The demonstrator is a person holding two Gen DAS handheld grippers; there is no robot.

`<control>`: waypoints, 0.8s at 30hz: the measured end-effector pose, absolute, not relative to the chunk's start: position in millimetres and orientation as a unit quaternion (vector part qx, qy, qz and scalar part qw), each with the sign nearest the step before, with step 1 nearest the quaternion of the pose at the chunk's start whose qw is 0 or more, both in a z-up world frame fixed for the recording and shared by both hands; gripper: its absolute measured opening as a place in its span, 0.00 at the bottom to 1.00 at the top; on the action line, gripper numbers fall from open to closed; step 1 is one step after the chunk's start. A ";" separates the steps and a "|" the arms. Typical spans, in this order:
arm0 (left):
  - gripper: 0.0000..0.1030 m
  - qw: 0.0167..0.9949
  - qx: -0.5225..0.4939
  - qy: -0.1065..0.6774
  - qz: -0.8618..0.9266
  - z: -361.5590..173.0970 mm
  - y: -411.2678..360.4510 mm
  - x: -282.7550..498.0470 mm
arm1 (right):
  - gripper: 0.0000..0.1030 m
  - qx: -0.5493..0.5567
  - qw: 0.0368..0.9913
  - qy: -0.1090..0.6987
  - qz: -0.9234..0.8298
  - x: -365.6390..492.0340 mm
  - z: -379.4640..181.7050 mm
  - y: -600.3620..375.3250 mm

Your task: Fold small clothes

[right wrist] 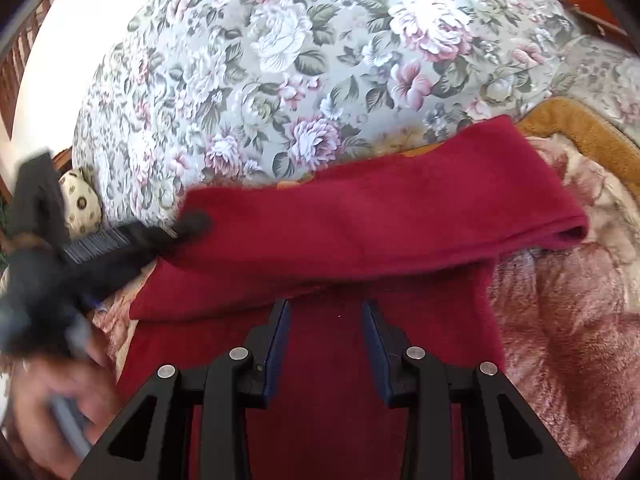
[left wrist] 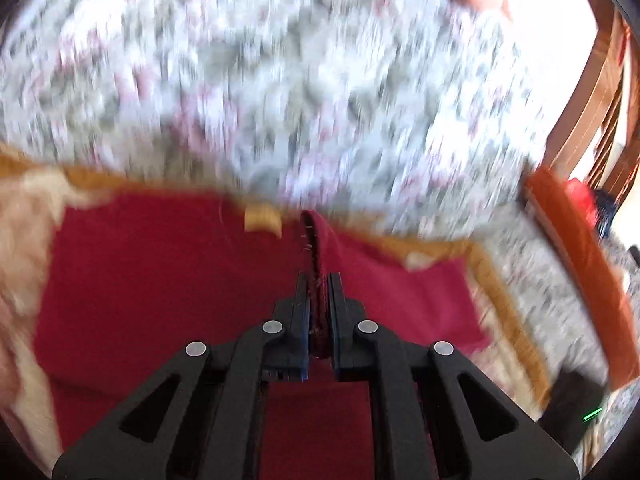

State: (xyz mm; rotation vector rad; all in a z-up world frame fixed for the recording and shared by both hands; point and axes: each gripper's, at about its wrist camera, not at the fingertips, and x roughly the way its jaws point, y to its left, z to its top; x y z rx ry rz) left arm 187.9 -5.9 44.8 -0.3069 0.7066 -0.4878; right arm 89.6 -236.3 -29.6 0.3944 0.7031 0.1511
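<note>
The left gripper (left wrist: 319,280) is pinching an edge of the red cloth (right wrist: 360,220), which is lying crosswise on the blanket (right wrist: 560,340) just ahead of the right gripper (right wrist: 326,308), whose released jaws are hovering empty over it

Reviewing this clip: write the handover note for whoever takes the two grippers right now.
Left gripper: shut on an edge of the red cloth.
Right gripper: open, jaws apart over the cloth, gripping nothing.
The cloth lies on a pink-and-tan blanket in front of a floral cushion; its far part is already doubled over into a band.
Left to do: carry the pinched edge across, finish the fold, flatten it.
</note>
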 end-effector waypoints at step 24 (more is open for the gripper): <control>0.35 0.911 -0.127 0.391 -0.022 -11.3 129.7 190.4 | 0.49 0.004 0.917 0.397 0.029 103.9 -50.4 -170.5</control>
